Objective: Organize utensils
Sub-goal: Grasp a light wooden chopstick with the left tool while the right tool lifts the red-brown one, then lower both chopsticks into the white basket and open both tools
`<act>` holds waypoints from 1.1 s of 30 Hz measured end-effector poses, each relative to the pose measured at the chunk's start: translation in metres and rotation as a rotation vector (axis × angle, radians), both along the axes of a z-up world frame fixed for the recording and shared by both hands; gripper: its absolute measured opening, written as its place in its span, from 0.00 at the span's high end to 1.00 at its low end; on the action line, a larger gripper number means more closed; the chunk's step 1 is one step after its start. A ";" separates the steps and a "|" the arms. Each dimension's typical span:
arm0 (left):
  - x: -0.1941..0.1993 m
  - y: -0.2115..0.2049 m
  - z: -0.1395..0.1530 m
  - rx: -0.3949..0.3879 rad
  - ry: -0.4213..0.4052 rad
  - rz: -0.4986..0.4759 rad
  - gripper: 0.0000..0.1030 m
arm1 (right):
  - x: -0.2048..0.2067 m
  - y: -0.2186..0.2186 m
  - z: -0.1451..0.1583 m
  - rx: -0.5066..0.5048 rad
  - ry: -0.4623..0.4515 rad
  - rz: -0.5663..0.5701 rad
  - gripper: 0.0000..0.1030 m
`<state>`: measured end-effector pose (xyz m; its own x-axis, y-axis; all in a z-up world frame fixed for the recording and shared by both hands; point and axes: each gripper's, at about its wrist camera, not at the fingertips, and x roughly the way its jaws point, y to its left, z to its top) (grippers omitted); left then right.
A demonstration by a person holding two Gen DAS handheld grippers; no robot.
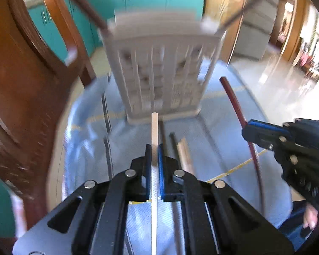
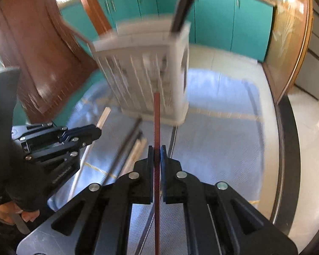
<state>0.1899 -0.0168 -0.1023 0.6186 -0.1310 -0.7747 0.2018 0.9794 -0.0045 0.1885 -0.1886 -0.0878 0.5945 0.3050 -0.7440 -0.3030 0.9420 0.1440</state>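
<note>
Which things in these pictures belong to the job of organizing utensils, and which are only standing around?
Belonging to the job:
- pale wooden chopstick, clamped in the left gripper
- dark red chopstick, clamped in the right gripper
- white slotted plastic utensil holder
- loose chopsticks on the table

Only standing around:
- brown wooden chair
- teal cabinets
- blue tablecloth

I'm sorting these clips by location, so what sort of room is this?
Most likely a home kitchen or dining area: teal cabinets line the back wall, a wooden chair stands at the cloth-covered table, and a white slotted utensil holder stands on it.
</note>
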 end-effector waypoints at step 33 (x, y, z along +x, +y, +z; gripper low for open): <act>0.047 0.044 0.176 -0.195 -0.441 0.191 0.93 | 0.060 -0.037 0.142 0.315 -0.453 -0.258 0.94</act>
<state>0.2370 0.0274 0.0732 0.9077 -0.1004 -0.4075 0.0438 0.9883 -0.1458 0.2482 -0.2256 0.0544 0.9150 0.2733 -0.2967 -0.1671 0.9262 0.3379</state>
